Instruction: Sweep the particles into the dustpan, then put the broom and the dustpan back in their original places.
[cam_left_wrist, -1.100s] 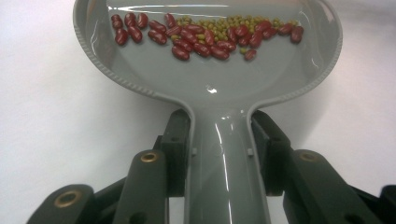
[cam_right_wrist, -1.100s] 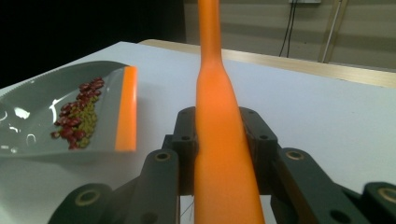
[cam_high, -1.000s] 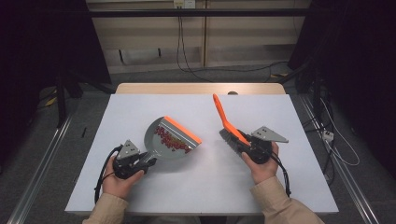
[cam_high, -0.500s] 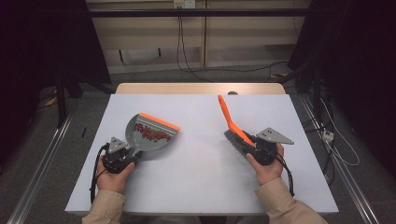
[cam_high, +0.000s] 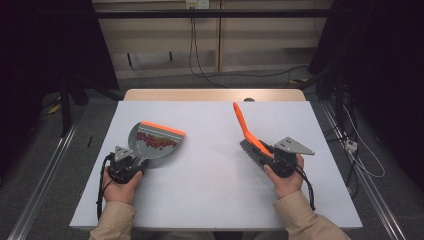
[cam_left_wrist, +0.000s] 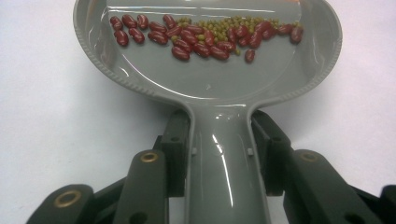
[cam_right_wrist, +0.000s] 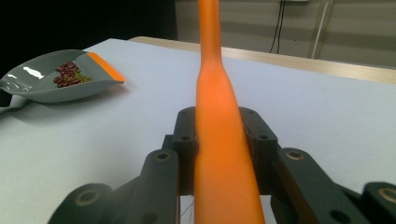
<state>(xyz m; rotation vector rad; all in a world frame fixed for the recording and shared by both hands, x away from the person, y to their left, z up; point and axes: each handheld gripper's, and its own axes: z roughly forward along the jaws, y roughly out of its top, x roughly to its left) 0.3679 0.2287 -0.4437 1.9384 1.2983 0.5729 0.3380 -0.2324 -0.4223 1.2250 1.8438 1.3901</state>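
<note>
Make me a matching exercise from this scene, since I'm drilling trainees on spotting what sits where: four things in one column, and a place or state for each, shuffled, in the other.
Things:
1. dustpan
2. brush
3. beans
4. table

Places or states:
A. lying inside the pan
B. handle clamped in the right gripper
C. white surface under everything
D. handle clamped in the left gripper

Pairs: 1-D, 2-B, 3-A, 4-C
</note>
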